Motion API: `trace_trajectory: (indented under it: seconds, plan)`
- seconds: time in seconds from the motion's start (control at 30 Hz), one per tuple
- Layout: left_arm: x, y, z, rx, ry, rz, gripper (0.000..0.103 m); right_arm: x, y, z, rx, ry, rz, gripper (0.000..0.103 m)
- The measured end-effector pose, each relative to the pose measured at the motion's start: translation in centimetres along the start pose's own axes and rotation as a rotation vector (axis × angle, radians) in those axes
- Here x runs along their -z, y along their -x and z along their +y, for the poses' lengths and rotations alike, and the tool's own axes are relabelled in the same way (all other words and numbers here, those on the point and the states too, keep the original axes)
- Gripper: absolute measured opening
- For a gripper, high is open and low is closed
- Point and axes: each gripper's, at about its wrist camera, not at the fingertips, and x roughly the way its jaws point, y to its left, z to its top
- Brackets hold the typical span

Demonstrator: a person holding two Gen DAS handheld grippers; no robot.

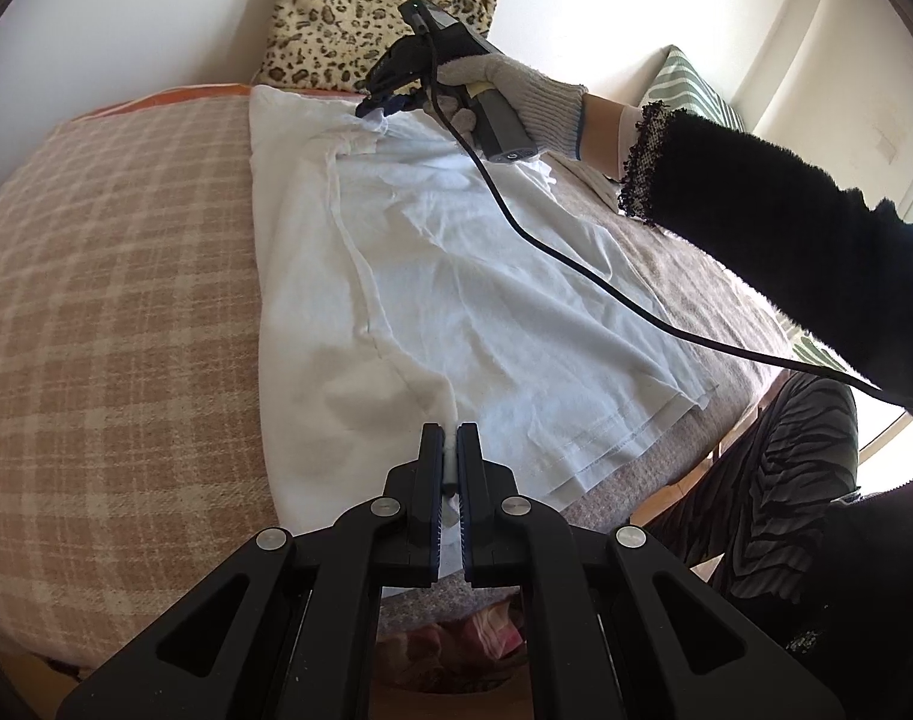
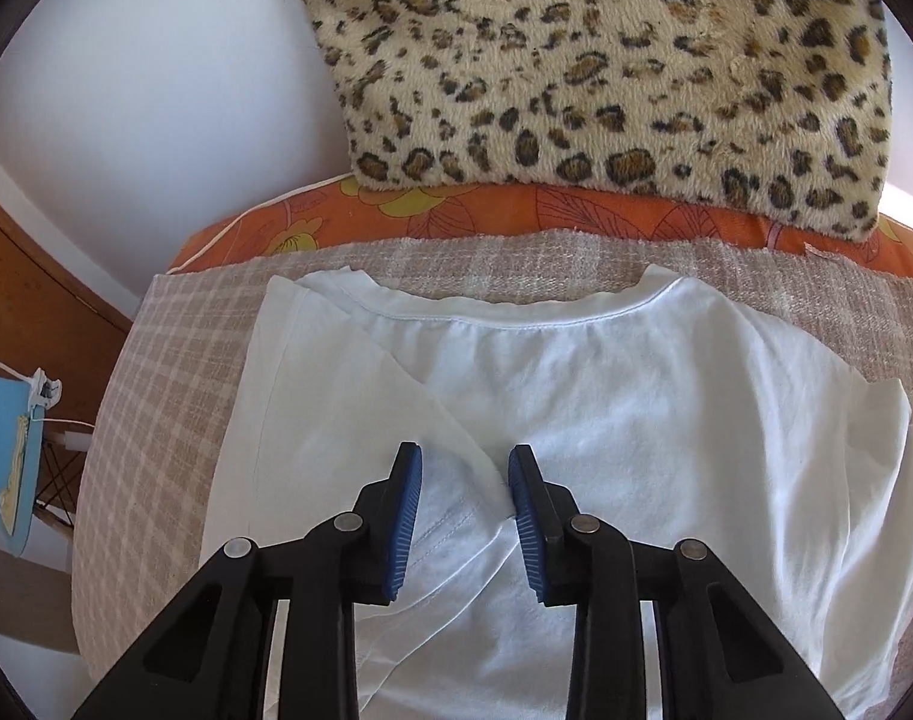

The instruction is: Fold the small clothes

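A white T-shirt lies spread on a bed covered by a checked blanket, its neckline toward a leopard-print cushion and its hem toward the near edge. The left gripper has its fingers pressed together on a pinch of cloth at the hem end, where one side of the shirt is already laid over toward the middle. The right gripper sits at the collar end with its fingers apart, straddling the slanted edge of the turned-in sleeve just below the neckline; nothing is caught between the blue pads, though in the left wrist view its tips seem to touch the fabric. The step in hand looks like a lengthwise fold — both ends of the same side carried across together. To do it well, the right fingers should close on the folded edge only, taking the upper layers and not the blanket beneath. Both grippers should then lift just clear of the bed, keep the edge taut between them, and move at the same pace so the crease runs straight from collar to hem. The black cable trails across the shirt — it could drag the cloth, so it is best kept raised.
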Motion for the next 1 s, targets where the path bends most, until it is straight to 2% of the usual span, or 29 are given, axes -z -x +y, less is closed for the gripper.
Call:
trace_trajectory:
  seconds: [0.03,0.07,0.23,0.47,0.57,0.7,0.8,0.93,1.0]
  plan:
    - [0.0,0.1,0.0,0.001,0.001,-0.004,0.003,0.1,0.0,0.6,0.028,0.037,0.002,0.001]
    - [-0.1,0.2,0.0,0.006,0.002,-0.009,0.003,0.1,0.1,1.2,0.057,0.071,0.001,0.000]
    - [-0.7,0.2,-1.5,0.042,-0.022,-0.024,0.003,-1.0,1.8,3.0,0.152,0.194,-0.048,0.000]
    - [-0.9,-2.5,-4.1,0.097,-0.058,0.041,0.003,-2.1,1.3,3.4,0.238,0.222,-0.073,0.000]
    - [-0.8,-2.9,-4.1,0.120,-0.029,0.045,0.003,-2.3,0.8,3.4,0.244,0.206,-0.080,0.000]
    - [-0.9,-2.1,-3.5,0.132,0.000,0.008,0.003,-3.0,1.8,4.1,0.205,0.195,-0.120,0.000]
    - [-0.6,-2.5,-3.4,0.137,0.001,0.026,0.003,-3.3,2.3,4.7,0.246,0.232,-0.154,0.000]
    - [0.3,-3.7,-4.4,0.122,-0.066,0.097,0.003,-2.5,-0.2,4.0,0.316,0.266,-0.085,0.000]
    - [0.7,-3.5,-5.1,0.094,-0.105,0.107,0.006,-2.0,-1.1,3.5,0.254,0.259,-0.034,0.000]
